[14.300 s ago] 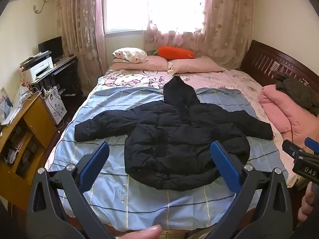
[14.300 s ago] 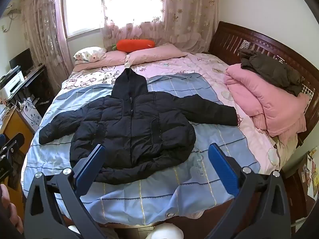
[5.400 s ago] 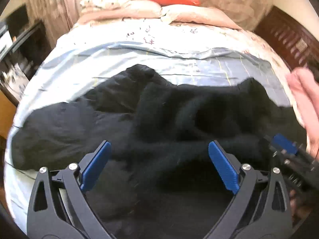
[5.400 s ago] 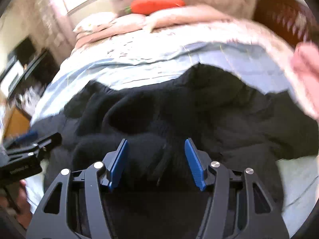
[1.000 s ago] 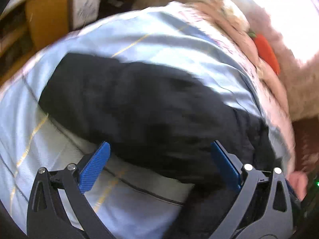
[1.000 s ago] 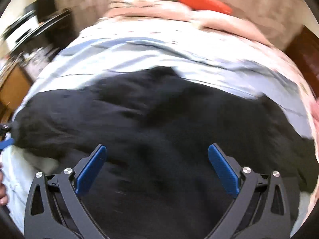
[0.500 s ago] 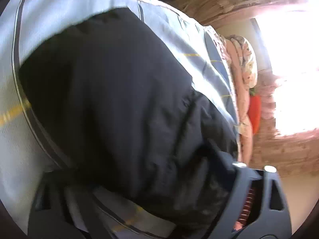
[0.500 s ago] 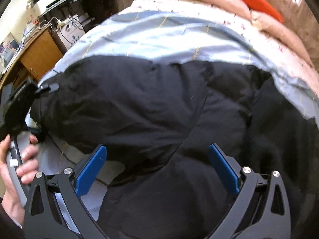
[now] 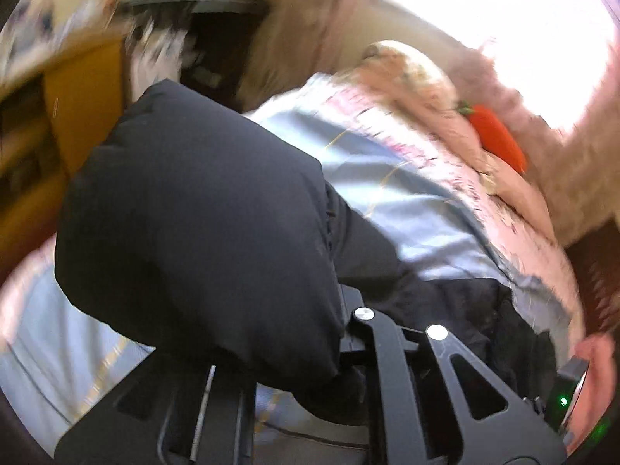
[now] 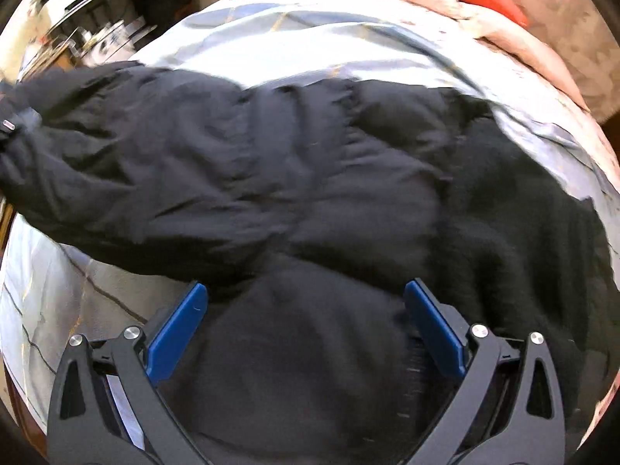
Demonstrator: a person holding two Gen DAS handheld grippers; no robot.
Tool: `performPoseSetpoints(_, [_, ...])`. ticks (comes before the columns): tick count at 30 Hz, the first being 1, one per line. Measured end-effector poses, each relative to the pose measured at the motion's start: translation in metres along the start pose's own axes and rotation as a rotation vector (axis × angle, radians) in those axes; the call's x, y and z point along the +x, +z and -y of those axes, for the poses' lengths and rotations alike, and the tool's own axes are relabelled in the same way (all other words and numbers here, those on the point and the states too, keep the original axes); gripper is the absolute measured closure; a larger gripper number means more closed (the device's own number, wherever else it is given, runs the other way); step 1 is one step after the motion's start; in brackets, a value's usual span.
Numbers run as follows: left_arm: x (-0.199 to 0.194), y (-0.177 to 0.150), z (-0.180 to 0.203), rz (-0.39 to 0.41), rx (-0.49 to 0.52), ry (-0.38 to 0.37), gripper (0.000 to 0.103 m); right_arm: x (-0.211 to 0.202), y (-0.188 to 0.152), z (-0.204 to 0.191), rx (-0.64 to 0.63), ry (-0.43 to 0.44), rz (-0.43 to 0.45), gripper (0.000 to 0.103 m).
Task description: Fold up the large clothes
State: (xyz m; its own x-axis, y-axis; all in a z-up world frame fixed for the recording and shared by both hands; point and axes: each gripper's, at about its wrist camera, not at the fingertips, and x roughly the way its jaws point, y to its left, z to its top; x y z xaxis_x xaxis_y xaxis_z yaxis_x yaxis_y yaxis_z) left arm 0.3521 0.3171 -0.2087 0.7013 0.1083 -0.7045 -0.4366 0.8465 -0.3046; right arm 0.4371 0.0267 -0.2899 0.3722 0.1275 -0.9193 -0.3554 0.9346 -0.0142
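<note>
A black puffer jacket (image 10: pixel 310 178) lies across the light blue bedsheet (image 10: pixel 317 42). Its left sleeve (image 9: pixel 201 224) is lifted off the bed and bulges over my left gripper (image 9: pixel 310 329), which is shut on the sleeve; the blue pads are hidden by the fabric. My right gripper (image 10: pixel 306 325) is open, its blue pads (image 10: pixel 176 333) either side of a fold of the jacket's body near the front. The left gripper's tip shows at the far left edge of the right wrist view (image 10: pixel 9 124), at the sleeve's end.
Pink pillows (image 9: pixel 500 178) and an orange carrot-shaped cushion (image 9: pixel 498 137) lie at the bed's head. A yellow wooden cabinet (image 9: pixel 77 97) and a desk stand left of the bed. The person's right hand (image 9: pixel 593 379) shows at the right edge.
My left gripper has shut on the sleeve and lifted it off the sheet, swinging upward. My right gripper has moved in lower over the jacket's body and stays open.
</note>
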Motion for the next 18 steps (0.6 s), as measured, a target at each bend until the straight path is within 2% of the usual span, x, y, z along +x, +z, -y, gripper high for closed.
performPoseSetpoints(4, [-0.034, 0.016, 0.107, 0.066, 0.219, -0.035, 0.092, -0.031, -0.001, 0.065, 0.139, -0.023, 0.036, 0.001])
performPoseSetpoints(6, [-0.039, 0.008, 0.163, 0.072, 0.319, -0.070, 0.092, -0.045, -0.005, 0.096, 0.195, -0.031, 0.053, 0.001])
performPoseSetpoints(7, [-0.038, -0.003, 0.203, 0.068, 0.389, -0.089, 0.092, -0.054, -0.009, 0.120, 0.229, -0.050, 0.064, 0.001])
performPoseSetpoints(8, [-0.038, -0.015, 0.226, 0.057, 0.428, -0.104, 0.092, -0.061, -0.014, 0.135, 0.250, -0.068, 0.070, 0.001])
performPoseSetpoints(11, [-0.018, -0.063, 0.300, -0.025, 0.527, -0.167, 0.092, -0.078, -0.039, 0.199, 0.348, -0.139, 0.076, 0.001])
performPoseSetpoints(13, [-0.002, -0.111, 0.348, -0.068, 0.636, -0.173, 0.092, -0.083, -0.066, 0.248, 0.442, -0.184, 0.063, 0.001])
performPoseSetpoints(16, [0.033, -0.189, 0.401, -0.147, 0.807, -0.139, 0.092, -0.082, -0.103, 0.306, 0.570, -0.239, 0.031, 0.001])
performPoseSetpoints(18, [0.056, -0.234, 0.422, -0.190, 0.898, -0.055, 0.091, -0.079, -0.128, 0.341, 0.635, -0.267, -0.001, 0.001])
